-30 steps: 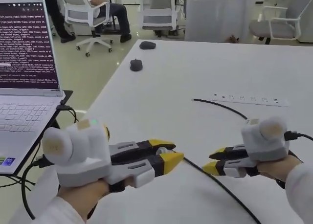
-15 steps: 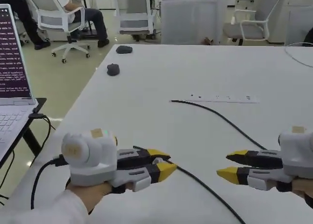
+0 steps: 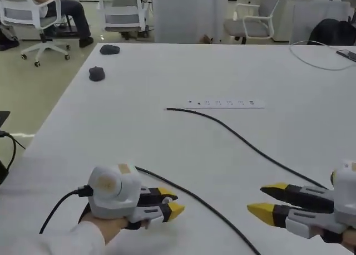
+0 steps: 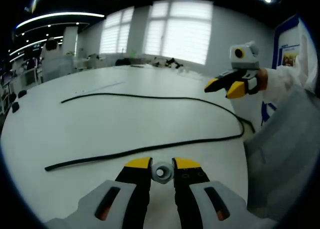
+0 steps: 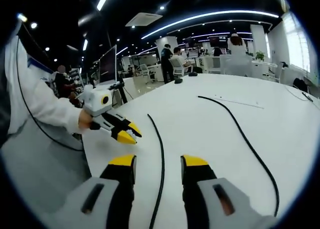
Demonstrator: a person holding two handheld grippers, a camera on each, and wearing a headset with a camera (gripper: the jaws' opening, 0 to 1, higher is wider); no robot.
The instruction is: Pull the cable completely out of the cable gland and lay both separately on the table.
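My grippers are farther apart than a second ago. The left gripper view shows my left gripper (image 4: 161, 164) clamping the gland (image 4: 161, 172). My right gripper (image 3: 256, 198) is spread empty over the cable (image 3: 233, 138), which lies on the table (image 3: 139, 127).

Matt black cable (image 3: 192, 112), smooth white table (image 3: 167, 60)
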